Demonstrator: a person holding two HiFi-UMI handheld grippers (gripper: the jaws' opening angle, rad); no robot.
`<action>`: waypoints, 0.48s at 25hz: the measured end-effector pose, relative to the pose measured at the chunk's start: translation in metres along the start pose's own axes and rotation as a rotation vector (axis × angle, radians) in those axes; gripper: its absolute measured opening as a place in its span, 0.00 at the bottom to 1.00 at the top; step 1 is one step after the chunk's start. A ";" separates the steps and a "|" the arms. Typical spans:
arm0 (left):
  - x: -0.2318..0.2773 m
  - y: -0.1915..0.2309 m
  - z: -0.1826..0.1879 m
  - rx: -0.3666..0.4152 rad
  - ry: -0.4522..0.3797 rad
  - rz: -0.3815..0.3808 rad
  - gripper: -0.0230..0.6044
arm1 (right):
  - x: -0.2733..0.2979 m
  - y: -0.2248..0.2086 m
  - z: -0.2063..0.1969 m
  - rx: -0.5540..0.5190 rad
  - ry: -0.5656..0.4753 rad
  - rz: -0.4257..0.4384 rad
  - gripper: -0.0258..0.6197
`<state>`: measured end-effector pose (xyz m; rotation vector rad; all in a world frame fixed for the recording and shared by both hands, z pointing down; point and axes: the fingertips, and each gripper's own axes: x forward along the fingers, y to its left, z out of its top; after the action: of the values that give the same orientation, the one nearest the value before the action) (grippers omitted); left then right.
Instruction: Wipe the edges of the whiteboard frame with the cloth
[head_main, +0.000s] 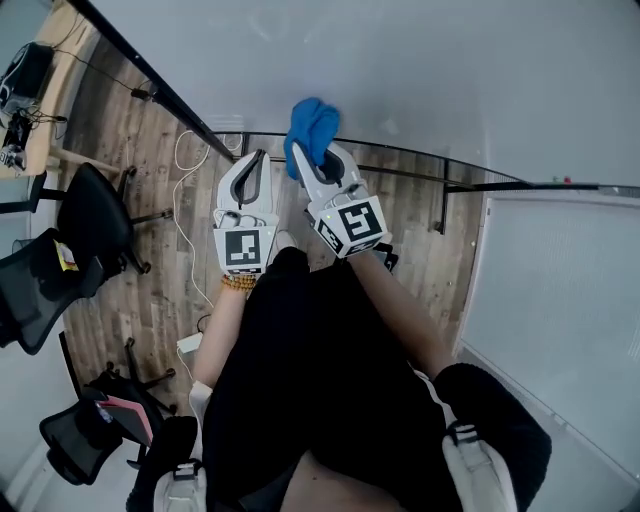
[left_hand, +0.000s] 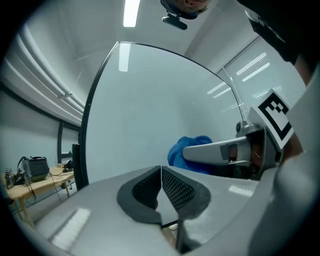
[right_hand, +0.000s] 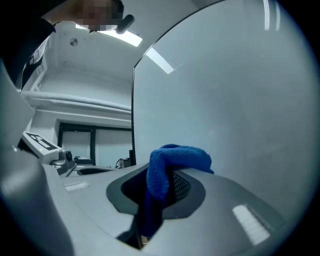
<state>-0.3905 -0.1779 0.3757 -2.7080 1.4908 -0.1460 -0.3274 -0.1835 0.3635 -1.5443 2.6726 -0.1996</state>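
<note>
Nearest, the left claw (head_main: 258, 160) is idling with jaws together and empty, while the right claw (head_main: 322, 156) is clamping the blue cloth (head_main: 311, 128) beside the whiteboard frame (head_main: 170, 95) corner, with most edges seemingly awaiting wiping.

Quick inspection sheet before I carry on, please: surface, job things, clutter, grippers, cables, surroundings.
Surface: whiteboard is plain white; no marks seen.
Job's things: black frame runs along the board's edge. Blue cloth is bunched near the board's lower edge; contact with the frame cannot be told.
Clutter: nothing seen on the board. Desk at far left carries equipment.
Grippers: right gripper is shut on the cloth. Left gripper sits beside it, jaws together and empty.
Cables: white cable loops across the floor below the board.
Surroundings: wooden floor; black office chairs at left.
</note>
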 end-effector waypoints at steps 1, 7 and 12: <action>0.003 -0.008 0.005 -0.004 -0.008 -0.013 0.04 | -0.011 -0.004 0.005 -0.030 -0.007 -0.019 0.15; 0.009 -0.048 0.025 -0.010 -0.016 -0.073 0.04 | -0.069 -0.017 0.036 -0.201 -0.073 -0.167 0.14; 0.009 -0.072 0.029 -0.033 -0.006 -0.099 0.04 | -0.092 -0.026 0.045 -0.299 -0.075 -0.265 0.13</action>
<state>-0.3220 -0.1473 0.3533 -2.8069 1.3699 -0.1170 -0.2542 -0.1201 0.3207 -1.9450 2.5217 0.2578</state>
